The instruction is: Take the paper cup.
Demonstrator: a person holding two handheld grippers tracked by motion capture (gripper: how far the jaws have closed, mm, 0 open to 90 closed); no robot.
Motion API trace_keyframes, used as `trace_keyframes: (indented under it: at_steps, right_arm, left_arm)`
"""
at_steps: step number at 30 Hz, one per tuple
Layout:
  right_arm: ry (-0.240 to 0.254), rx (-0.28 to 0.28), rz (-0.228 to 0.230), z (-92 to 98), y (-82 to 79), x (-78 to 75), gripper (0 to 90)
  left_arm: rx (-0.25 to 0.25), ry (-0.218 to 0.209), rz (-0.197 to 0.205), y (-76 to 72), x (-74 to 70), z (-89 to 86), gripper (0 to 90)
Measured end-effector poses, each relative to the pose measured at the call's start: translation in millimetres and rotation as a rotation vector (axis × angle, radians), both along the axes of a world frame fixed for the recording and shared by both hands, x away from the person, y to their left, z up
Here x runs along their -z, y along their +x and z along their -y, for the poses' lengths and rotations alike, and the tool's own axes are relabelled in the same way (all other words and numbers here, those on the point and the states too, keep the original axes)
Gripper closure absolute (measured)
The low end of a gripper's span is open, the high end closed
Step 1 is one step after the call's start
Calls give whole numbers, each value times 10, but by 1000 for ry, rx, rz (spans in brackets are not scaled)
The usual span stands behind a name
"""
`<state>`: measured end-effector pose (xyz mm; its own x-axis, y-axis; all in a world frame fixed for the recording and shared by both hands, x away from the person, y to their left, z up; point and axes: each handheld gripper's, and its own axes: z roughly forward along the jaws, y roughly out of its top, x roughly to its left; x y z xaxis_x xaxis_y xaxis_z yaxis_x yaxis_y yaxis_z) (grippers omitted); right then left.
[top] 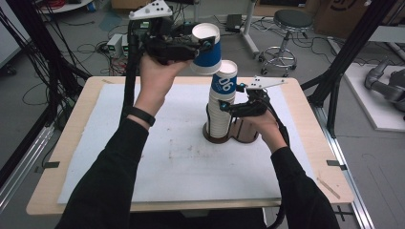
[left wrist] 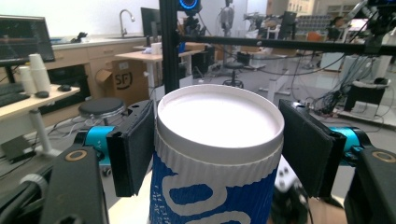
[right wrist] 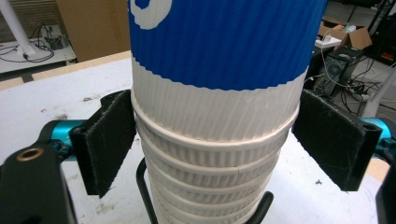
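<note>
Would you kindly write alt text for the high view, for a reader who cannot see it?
A person's left gripper holds a blue-and-white ribbed paper cup tilted in the air, above and left of a tall stack of matching cups in a dark brown holder. The right gripper grips the stack's side over a white mat on a wooden table.

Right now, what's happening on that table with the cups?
A person is working with a gripper in each hand. The left gripper is shut on a blue-and-white paper cup, held tilted in the air just above and beside the top of the cup stack. The right gripper is around the stack partway up, its pads at the ribbed cups, steadying it in the dark cup holder on the white mat. So one cup is off the stack and clear of it.
</note>
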<state>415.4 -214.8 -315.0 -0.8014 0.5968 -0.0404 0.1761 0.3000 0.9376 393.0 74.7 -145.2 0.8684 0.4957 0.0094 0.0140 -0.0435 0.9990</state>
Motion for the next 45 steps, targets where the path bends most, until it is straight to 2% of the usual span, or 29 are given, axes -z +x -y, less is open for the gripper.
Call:
trace_keyframes:
  at_steps: [3,7,9,11,12,13,15,23,26,27,30,32,35,40,41,45]
  right_arm:
    - [1,1,1,-3,3,2,143]
    - [2,2,1,-5,4,3,143]
    - [0,2,3,-5,4,3,143]
    - [0,2,2,-6,2,3,143]
    - [0,4,0,-7,-1,1,143]
    - [0,4,0,-7,-1,1,143]
    - [2,4,1,-7,-2,2,143]
    - [-1,6,-3,-10,-6,0,142]
    - [-1,7,-4,-9,-6,-1,142]
    - [-1,7,-4,-9,-6,-1,142]
    - [-2,8,-4,-11,-11,-3,143]
    - [-4,9,-1,-14,-14,-3,142]
    - [-6,10,-1,-13,-15,-4,143]
    - [-2,13,-2,-18,-10,-2,142]
    - [-3,14,0,-20,-11,-2,142]
    - [-4,16,-5,-20,-18,-4,142]
  left_arm:
    - [-6,13,16,-139,65,-139,299]
    - [-5,4,1,-241,151,-237,299]
    - [-16,6,-5,-347,263,-314,299]
    - [-19,10,-8,-385,310,-345,299]
    - [-16,15,-9,-448,396,-391,299]
    - [-16,15,-9,-448,396,-391,299]
    - [-16,22,-11,-500,484,-425,299]
    - [5,7,-60,-696,949,-513,299]
    - [1,23,-77,-771,1180,-542,298]
    - [1,23,-77,-771,1180,-542,298]
    - [0,34,-91,-797,1347,-567,299]
    - [8,15,-109,-800,1455,-594,299]
    - [-1,16,-120,-826,1603,-627,299]
    - [2,-29,-149,-864,1809,-704,298]
    - [2,-34,-158,-877,1885,-721,298]
    - [-2,-24,-158,-892,1984,-727,298]
